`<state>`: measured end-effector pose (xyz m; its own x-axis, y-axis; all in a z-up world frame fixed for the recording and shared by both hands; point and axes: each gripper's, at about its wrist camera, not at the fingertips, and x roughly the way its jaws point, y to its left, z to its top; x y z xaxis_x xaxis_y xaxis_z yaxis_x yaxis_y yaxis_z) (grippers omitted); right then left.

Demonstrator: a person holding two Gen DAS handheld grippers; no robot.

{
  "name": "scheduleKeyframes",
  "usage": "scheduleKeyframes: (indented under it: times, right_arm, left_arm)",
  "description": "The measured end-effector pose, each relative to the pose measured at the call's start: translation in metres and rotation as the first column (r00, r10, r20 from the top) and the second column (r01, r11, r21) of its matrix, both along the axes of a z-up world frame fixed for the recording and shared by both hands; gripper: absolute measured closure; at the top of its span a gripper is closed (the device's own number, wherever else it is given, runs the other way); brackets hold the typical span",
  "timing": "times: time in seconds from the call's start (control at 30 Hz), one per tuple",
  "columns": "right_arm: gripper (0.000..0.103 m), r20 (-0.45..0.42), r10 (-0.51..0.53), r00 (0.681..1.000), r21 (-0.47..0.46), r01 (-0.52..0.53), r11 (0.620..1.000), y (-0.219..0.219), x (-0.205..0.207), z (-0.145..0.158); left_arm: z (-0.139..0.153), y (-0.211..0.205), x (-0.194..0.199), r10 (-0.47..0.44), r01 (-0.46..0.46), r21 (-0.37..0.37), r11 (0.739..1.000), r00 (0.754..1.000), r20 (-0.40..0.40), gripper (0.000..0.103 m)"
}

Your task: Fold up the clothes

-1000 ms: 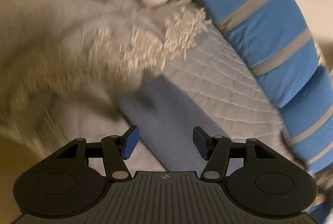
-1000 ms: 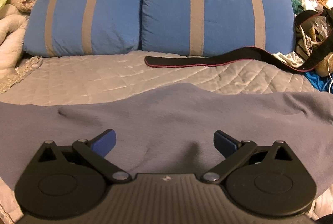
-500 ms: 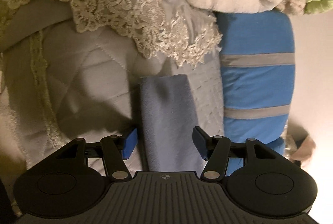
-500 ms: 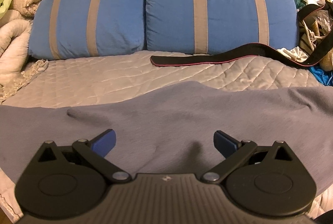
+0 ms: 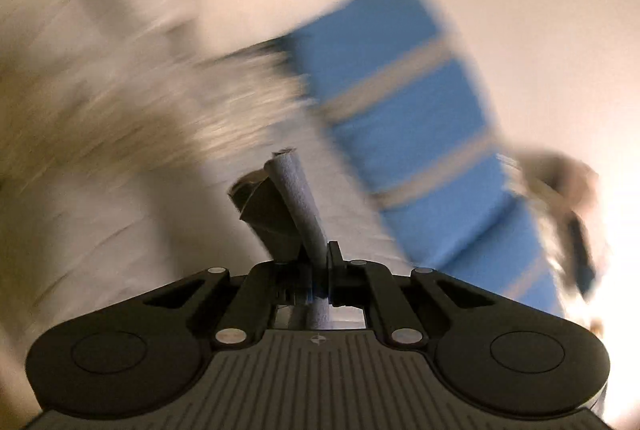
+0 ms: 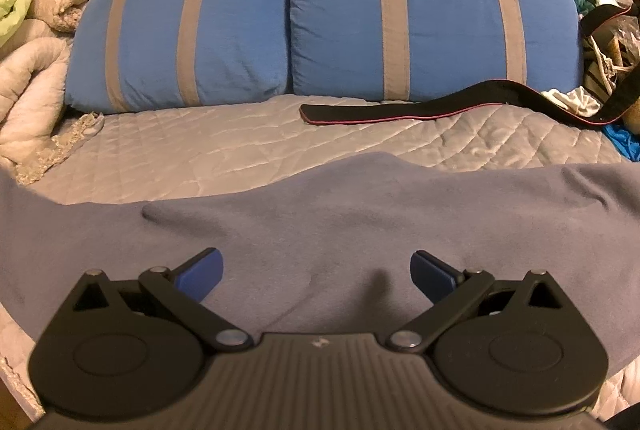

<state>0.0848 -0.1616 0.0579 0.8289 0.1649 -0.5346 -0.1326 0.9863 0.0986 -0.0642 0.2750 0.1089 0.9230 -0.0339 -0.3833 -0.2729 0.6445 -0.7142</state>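
Quilted grey bedding [image 6: 256,150] with diamond stitching covers the bed I am working over, and against it the soft, matte grey-blue garment [image 6: 360,214] lies spread flat, in front of two plump blue pillows [image 6: 320,22] banded with grey stripes and a black strap [image 6: 400,110] edged in red. My right gripper [image 6: 316,270] hovers just over the garment's near part, jaws spread wide and holding nothing. My left gripper [image 5: 318,270] has its jaws clamped on a narrow bunched fold of that same garment [image 5: 296,198], which stands up from them like a rolled tube, the surroundings smeared by blur.
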Motion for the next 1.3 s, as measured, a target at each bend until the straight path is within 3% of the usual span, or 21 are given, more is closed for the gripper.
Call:
scheduleKeyframes:
  times: [0.07, 0.17, 0.27, 0.4, 0.47, 0.57, 0.67, 0.7, 0.83, 0.9, 1.03, 1.1, 1.2, 1.3]
  right_arm:
    - [0.000, 0.008, 0.006, 1.000, -0.012, -0.006, 1.000, 0.001, -0.001, 0.001]
    - [0.000, 0.012, 0.006, 1.000, -0.022, -0.005, 1.000, 0.000, -0.003, 0.000]
    - [0.000, 0.009, 0.002, 1.000, -0.024, -0.002, 1.000, -0.002, -0.002, -0.001]
    - [0.000, 0.008, 0.001, 1.000, -0.036, -0.001, 0.999, -0.002, -0.002, -0.002]
    - [0.000, 0.008, 0.002, 1.000, -0.043, -0.001, 0.999, -0.003, -0.002, -0.003]
    - [0.000, 0.008, 0.004, 1.000, -0.054, -0.003, 0.999, -0.003, -0.002, -0.005]
    - [0.000, 0.010, 0.014, 1.000, -0.076, -0.013, 0.997, -0.002, -0.002, -0.007]
    - [0.000, 0.010, 0.012, 1.000, -0.082, -0.011, 0.997, -0.002, -0.002, -0.007]
    - [0.000, 0.012, 0.001, 1.000, -0.101, 0.000, 0.995, -0.002, 0.000, -0.009]
    - [0.000, 0.024, -0.009, 1.000, -0.096, 0.012, 0.995, -0.004, -0.001, -0.008]
    - [0.000, 0.039, -0.014, 0.999, -0.104, 0.018, 0.994, -0.001, 0.000, -0.007]
    - [0.000, 0.033, -0.013, 0.999, -0.124, 0.017, 0.992, 0.002, 0.004, -0.007]
    - [0.000, 0.025, -0.011, 1.000, -0.153, 0.015, 0.988, 0.006, 0.012, -0.007]
    - [0.000, 0.017, -0.010, 1.000, -0.183, 0.013, 0.983, 0.011, 0.019, -0.007]
  left_arm:
    - [0.034, -0.031, 0.003, -0.082, 0.073, 0.110, 0.991, 0.994, 0.073, 0.097]
    - [0.068, -0.088, 0.012, -0.219, 0.177, 0.280, 0.943, 0.967, 0.128, 0.097]
    - [0.079, -0.142, 0.024, -0.343, 0.280, 0.397, 0.874, 0.934, 0.099, 0.097]
    - [0.075, -0.212, 0.045, -0.458, 0.393, 0.545, 0.741, 0.889, -0.017, 0.097]
    - [0.067, -0.239, 0.056, -0.500, 0.444, 0.574, 0.688, 0.863, -0.069, 0.097]
    - [0.051, -0.271, 0.074, -0.551, 0.529, 0.565, 0.634, 0.821, -0.150, 0.092]
    - [0.039, -0.289, 0.090, -0.620, 0.620, 0.533, 0.577, 0.756, -0.208, 0.064]
    - [0.039, -0.291, 0.089, -0.635, 0.628, 0.534, 0.567, 0.745, -0.202, 0.055]
    - [0.044, -0.287, 0.083, -0.656, 0.597, 0.566, 0.568, 0.744, -0.126, 0.032]
    - [0.041, -0.274, 0.082, -0.636, 0.560, 0.569, 0.601, 0.767, -0.083, 0.025]
    - [0.027, -0.251, 0.091, -0.547, 0.499, 0.549, 0.670, 0.832, -0.090, 0.024]
    - [0.017, -0.240, 0.097, -0.494, 0.478, 0.545, 0.689, 0.860, -0.129, 0.024]
    - [0.007, -0.226, 0.105, -0.422, 0.448, 0.540, 0.712, 0.889, -0.181, 0.024]
    - [0.001, -0.208, 0.110, -0.379, 0.434, 0.503, 0.747, 0.900, -0.215, 0.024]
